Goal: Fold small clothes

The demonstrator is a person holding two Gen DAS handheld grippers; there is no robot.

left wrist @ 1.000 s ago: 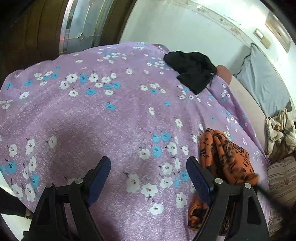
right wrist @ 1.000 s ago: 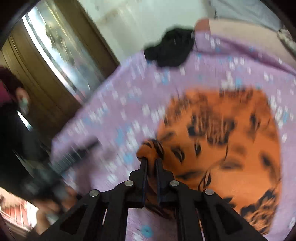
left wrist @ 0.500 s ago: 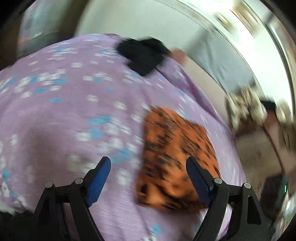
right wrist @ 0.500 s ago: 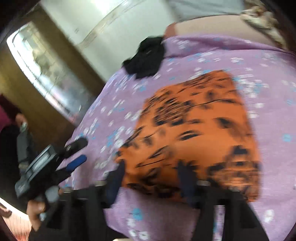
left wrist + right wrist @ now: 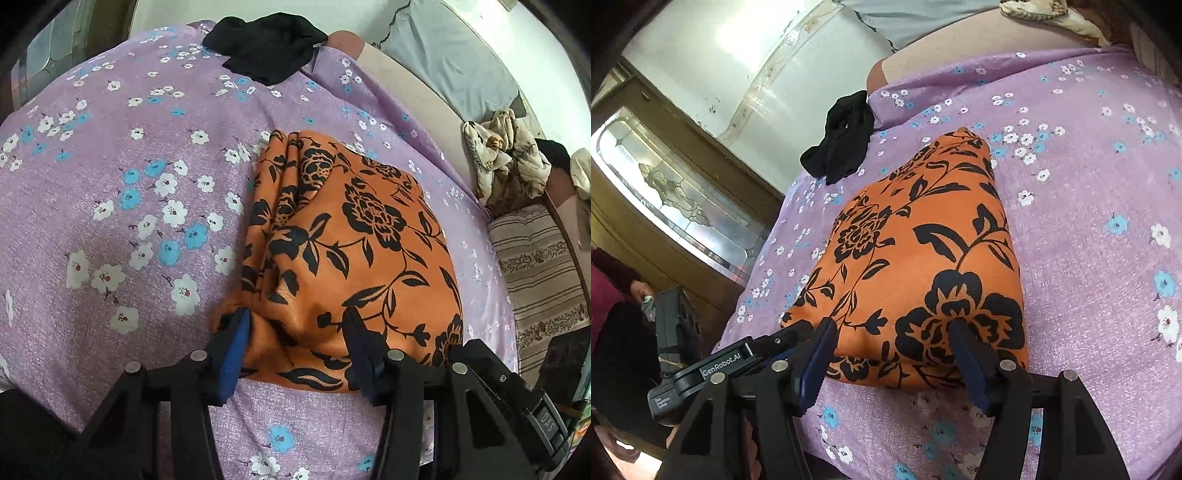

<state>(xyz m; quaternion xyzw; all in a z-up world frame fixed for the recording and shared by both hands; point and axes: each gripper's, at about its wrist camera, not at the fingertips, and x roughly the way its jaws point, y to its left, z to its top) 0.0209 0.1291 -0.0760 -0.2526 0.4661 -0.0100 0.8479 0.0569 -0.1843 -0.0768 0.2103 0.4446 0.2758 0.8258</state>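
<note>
We see an orange floral cloth (image 5: 354, 251) lying folded on the purple flowered bedsheet (image 5: 110, 184), with a black garment (image 5: 266, 44) beyond it near the sheet's far edge. Our left gripper (image 5: 295, 339) and right gripper (image 5: 890, 350) each have jaws spread wide, straddling the orange cloth's near edge.

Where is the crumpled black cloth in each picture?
Left wrist view: the crumpled black cloth lies at the top middle, on the far edge of the purple flowered bedsheet.
Right wrist view: the same cloth lies in the upper left, at the sheet's far corner.
Shared landmark: the folded orange cloth with black flowers, which sits nearer the camera than the black cloth in both views.
</note>
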